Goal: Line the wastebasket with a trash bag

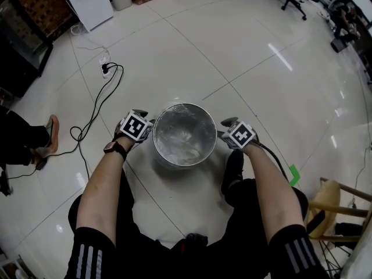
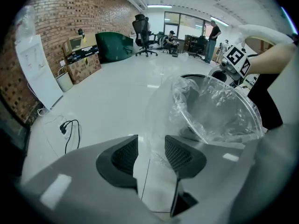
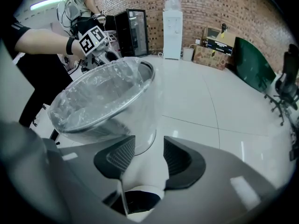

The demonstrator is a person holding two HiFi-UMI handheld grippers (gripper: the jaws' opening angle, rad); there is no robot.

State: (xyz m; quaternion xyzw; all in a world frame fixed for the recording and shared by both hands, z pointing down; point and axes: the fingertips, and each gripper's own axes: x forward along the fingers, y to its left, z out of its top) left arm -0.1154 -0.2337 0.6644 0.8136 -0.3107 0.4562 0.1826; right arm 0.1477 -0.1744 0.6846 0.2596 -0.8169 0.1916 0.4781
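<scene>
Left gripper (image 2: 151, 150) at the wastebasket's (image 1: 174, 163) left rim, jaws apart, loose film between them. Wastebasket upright on the tiled floor (image 1: 232, 51) between both grippers, clear trash bag (image 1: 185, 138) inside, edge draped over the rim. Right gripper (image 3: 149, 153) at the right rim, jaws parted, clamping nothing.

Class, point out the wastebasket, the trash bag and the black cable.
wastebasket (image 1: 174, 164): head view, near outer wall.
trash bag (image 1: 185, 138): head view, crumpled film inside the basket.
black cable (image 1: 105, 69): head view, plug end.
</scene>
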